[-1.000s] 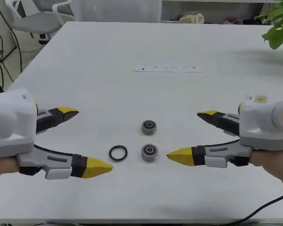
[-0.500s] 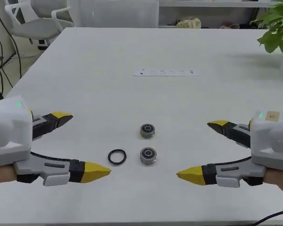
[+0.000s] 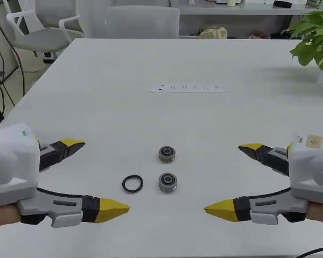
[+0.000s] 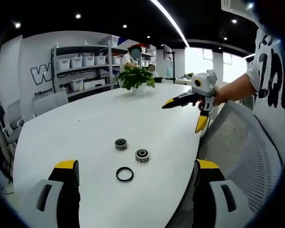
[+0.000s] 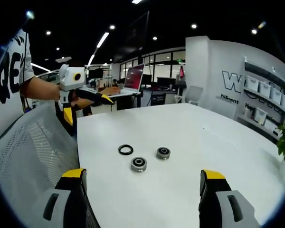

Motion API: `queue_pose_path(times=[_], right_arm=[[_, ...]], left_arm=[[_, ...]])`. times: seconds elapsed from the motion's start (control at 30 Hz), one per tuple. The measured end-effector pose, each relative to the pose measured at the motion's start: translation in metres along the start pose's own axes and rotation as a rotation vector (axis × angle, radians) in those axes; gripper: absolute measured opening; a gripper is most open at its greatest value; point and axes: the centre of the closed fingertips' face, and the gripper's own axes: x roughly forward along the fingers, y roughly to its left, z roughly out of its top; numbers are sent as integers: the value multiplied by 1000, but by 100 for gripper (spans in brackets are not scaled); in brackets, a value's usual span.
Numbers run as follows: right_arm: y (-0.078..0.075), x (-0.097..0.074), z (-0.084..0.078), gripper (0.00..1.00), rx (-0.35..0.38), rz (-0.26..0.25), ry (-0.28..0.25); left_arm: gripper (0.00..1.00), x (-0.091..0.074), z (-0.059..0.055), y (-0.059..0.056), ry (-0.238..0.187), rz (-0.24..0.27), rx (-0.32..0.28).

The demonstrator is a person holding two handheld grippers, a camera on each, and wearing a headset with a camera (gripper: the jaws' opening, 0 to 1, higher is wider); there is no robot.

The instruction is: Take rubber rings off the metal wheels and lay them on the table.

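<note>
Two small metal wheels sit near the table's front middle: the far wheel (image 3: 167, 153) (image 4: 120, 144) (image 5: 163, 153) and the near wheel (image 3: 168, 181) (image 4: 142, 155) (image 5: 138, 164). A black rubber ring (image 3: 132, 184) (image 4: 125, 174) (image 5: 125, 149) lies flat on the table just left of the near wheel. My left gripper (image 3: 91, 174) hovers open at the left, its yellow tips wide apart and empty. At the right, my right gripper (image 3: 234, 180) is equally open and empty. Both stand well clear of the wheels.
A flush power strip (image 3: 189, 88) lies in the white table (image 3: 151, 113) farther back. A green plant (image 3: 314, 37) stands at the far right corner. Grey chairs (image 3: 43, 29) stand beyond the far edge, with shelves behind.
Both grippers have drawn back toward me and apart from the wheels, the right one most. The head camera has tilted, shifting the scene downward. Wheels and ring lie unmoved.
</note>
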Motion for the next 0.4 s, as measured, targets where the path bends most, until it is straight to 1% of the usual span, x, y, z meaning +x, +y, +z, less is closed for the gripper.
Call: queue_pose_path(times=[0.4], right_arm=[[2, -4, -2, 99, 3, 3, 2]], left_arm=[[99, -1, 1, -1, -4, 7, -2]])
